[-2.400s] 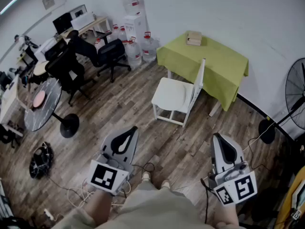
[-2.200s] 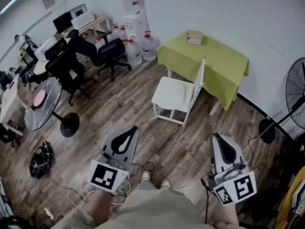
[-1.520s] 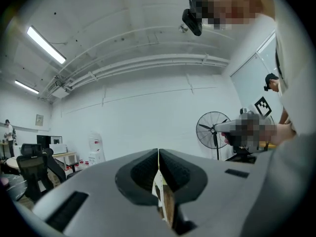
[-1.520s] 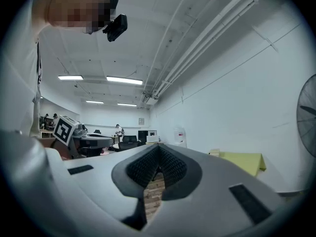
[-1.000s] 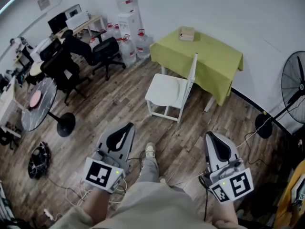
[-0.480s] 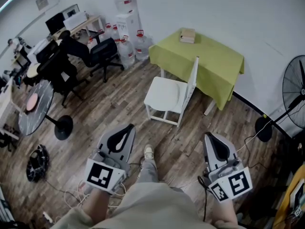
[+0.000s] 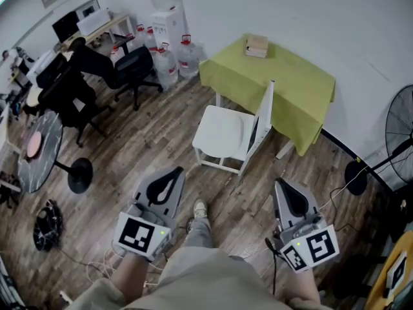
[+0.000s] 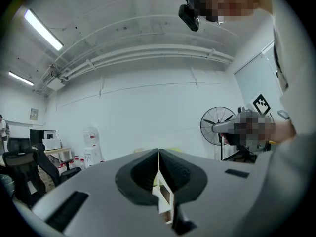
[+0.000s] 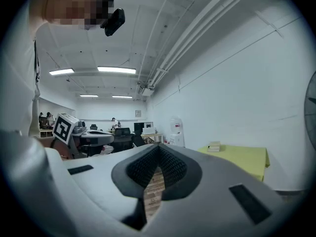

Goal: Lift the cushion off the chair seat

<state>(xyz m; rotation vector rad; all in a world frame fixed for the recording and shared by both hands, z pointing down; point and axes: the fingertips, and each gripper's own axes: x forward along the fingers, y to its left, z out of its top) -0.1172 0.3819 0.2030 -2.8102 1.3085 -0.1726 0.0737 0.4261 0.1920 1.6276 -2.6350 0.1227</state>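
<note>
Currently, the approach step appears to be in hand; no contact with the cushion (image 7: 221,130) is taking place.

1. Position of the task item. The cushion is lying flat on the seat of the white chair (image 7: 266,116), mid-scene, just on the near side of the green-covered bench (image 7: 293,82). It is sitting well apart from both tools. The chair back is standing on the right side of the seat, so the left and near edges of the cushion are lying exposed.

2. Tool state. The left hand-held gripper (image 7: 173,172) is pointing level with its jaws pressed together and nothing between them. The right hand-held gripper (image 7: 282,185) is doing the same: jaws together, empty.

3. Next move, as a judgement. Both tools are needing to close in on the seat, drop to cushion height and open. One jaw pair is then best placed on each exposed edge before lifting.

4. Count.
- Cushions: one.
- White chairs: one.
- Hand-held grippers: two.
- Benches: one, carrying one small stack of books (image 7: 257,45) at its far side.
- Standing fans (image 7: 401,129): one, far right.
- Water bottles (image 7: 187,51): several at far left; the exact number is not readable.
</note>
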